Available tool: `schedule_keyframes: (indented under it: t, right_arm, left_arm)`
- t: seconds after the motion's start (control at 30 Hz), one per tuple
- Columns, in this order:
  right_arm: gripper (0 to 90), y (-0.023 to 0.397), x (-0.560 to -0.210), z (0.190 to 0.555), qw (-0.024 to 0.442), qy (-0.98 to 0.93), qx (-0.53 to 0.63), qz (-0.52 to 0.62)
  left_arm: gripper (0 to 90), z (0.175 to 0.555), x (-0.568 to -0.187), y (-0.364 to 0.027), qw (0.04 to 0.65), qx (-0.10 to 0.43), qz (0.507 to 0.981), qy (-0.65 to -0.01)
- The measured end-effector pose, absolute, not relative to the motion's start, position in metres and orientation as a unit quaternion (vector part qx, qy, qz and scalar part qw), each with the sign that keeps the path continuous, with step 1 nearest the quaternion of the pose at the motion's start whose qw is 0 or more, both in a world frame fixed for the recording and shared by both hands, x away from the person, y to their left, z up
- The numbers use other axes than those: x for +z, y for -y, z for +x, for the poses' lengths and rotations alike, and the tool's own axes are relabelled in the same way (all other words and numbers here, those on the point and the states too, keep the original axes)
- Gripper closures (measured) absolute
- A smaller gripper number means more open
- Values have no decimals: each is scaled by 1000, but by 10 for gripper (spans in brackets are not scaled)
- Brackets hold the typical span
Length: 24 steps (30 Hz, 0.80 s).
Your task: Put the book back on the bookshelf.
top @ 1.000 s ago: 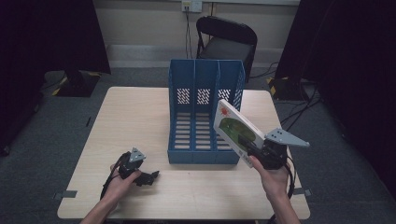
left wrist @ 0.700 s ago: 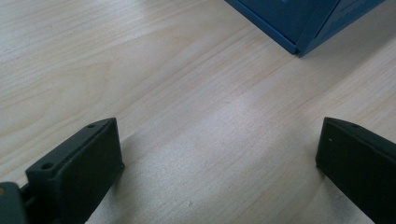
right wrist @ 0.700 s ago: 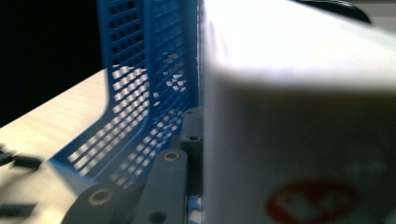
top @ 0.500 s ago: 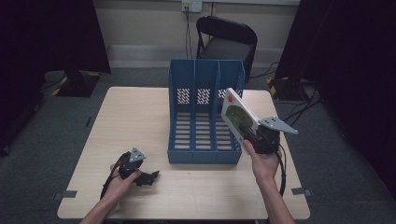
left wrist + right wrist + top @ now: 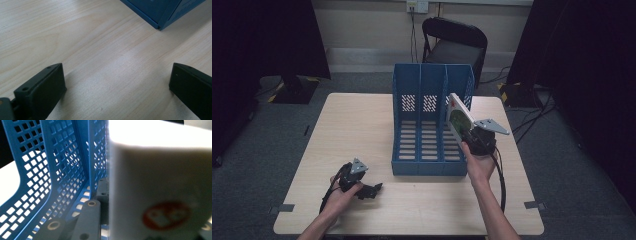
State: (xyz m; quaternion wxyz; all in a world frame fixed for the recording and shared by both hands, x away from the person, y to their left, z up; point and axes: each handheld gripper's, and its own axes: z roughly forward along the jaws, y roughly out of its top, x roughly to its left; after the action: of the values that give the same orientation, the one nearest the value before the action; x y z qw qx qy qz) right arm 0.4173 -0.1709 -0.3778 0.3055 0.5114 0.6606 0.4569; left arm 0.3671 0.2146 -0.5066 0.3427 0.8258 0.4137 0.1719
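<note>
Fingers of the right gripper are pinching a thin white book by its lower edge, holding it upright and tilted over the right-hand slot of the blue file rack. In the right gripper view the book's pale cover, with a red round mark near its bottom, stands just beside the rack's perforated dividers, so it looks lined up with the slot but not yet lowered in.

Going by this, the job is about halfway: the book is picked up and carried to the rack, and what is left is to slide it down between the dividers, let go and draw the hand back. The tight part is likely to be keeping the book's edge clear of the right wall as it goes in.

As for the left gripper, it rests low on the desk near the front left corner of the rack, and its fingers are spread wide with nothing between them but bare wood.

The rack has three slots, open at the top and front. From the high view all three look empty, their slatted floors showing through; the rightmost one is partly hidden behind the book.
</note>
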Motion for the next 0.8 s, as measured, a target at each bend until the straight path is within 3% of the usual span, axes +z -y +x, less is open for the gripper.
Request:
schedule_keyframes:
  t: [0.8]
  right_arm:
    - [768, 162, -421, 448, 274, -686, 415, 532]
  left_arm:
    - [0, 366, -507, -214, 344, 173, 826, -412]
